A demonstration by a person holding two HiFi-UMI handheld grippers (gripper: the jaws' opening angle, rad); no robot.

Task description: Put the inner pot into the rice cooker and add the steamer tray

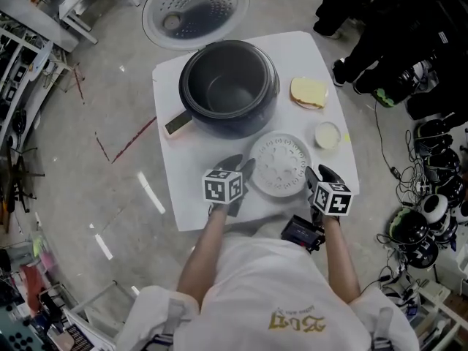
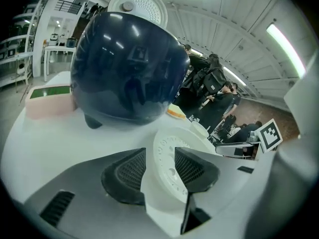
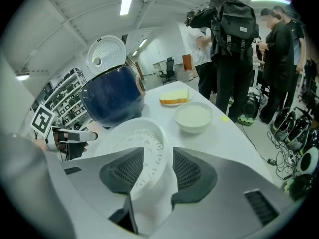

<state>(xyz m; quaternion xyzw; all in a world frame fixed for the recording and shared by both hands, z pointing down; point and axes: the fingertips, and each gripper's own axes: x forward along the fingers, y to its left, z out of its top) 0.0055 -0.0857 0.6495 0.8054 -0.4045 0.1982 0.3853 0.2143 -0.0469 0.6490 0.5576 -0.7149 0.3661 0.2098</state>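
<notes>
The white perforated steamer tray [image 1: 280,165] lies flat near the front of the white table [image 1: 191,196]. Behind it stands the dark blue rice cooker [image 1: 269,108], its round lid [image 1: 196,9] swung open; a dark grey inner pot [image 1: 225,90] sits inside. My left gripper [image 1: 242,168] is at the tray's left rim and my right gripper [image 1: 315,175] at its right rim. In the left gripper view the open left gripper [image 2: 159,156] straddles the tray [image 2: 167,146] rim. In the right gripper view the open right gripper [image 3: 158,156] straddles the tray [image 3: 130,139] edge, gaps showing beside both pads.
A yellow sponge-like piece [image 1: 308,92] and a small white bowl [image 1: 327,134] lie on the table's right side. A pink and green block [image 1: 178,124] sits left of the cooker. People stand beyond the right edge, with cables and gear on the floor there.
</notes>
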